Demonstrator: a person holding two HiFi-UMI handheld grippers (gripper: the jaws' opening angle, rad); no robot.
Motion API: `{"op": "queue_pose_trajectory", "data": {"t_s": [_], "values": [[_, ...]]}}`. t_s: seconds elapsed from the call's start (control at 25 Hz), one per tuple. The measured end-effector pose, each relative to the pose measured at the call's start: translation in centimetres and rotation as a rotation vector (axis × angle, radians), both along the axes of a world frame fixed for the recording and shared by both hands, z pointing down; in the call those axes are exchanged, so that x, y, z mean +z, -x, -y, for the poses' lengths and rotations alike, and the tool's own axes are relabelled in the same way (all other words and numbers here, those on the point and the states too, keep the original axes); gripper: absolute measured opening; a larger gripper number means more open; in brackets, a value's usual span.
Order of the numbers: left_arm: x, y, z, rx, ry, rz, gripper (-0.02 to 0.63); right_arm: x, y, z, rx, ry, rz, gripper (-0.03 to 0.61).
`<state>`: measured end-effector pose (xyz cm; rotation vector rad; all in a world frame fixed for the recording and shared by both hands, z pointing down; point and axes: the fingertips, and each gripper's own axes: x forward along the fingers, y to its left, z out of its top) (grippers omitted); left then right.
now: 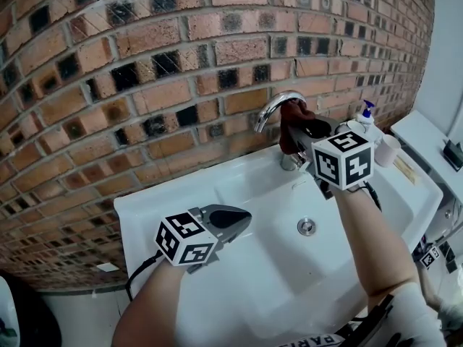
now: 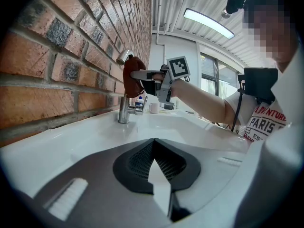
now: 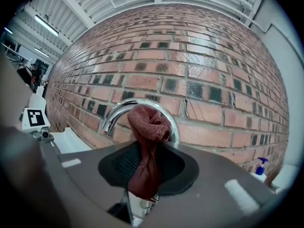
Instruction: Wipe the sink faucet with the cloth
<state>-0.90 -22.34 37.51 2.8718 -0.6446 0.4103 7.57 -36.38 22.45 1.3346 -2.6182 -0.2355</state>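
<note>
Nearest, the left gripper [image 1: 233, 220] is held low over the left part of the white sink [image 1: 246, 288], its jaws pressed together with nothing between them. Farther in, the round drain [image 1: 307, 226] is seen on the basin floor. Beyond it, the right gripper [image 1: 295, 137] is held up at the faucet [image 1: 272, 105], and its jaws are clamped on the dark red cloth [image 1: 292, 118], which is bunched above them and laid against the curved chrome spout (its lower end hangs down between the jaws). To the right of the faucet, a soap bottle [image 1: 366, 113] with a blue pump and a white cup [image 1: 387, 150] are set on the sink's ledge. Everything is backed by a brick wall [image 1: 145, 63].
</note>
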Motion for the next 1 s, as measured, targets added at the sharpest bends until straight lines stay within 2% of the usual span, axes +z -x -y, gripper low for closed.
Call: {"op": "queue_pose_trajectory", "data": {"t_s": [0.56, 1.0], "values": [[0.0, 0.0, -0.1, 0.003, 0.001, 0.0, 0.006, 0.4, 4.8, -3.3, -0.117, -0.025, -0.015, 0.092], [0.0, 0.0, 0.0, 0.002, 0.001, 0.0, 0.006, 1.3, 5.0, -3.8, -0.114, -0.044, -0.061, 0.092]]}}
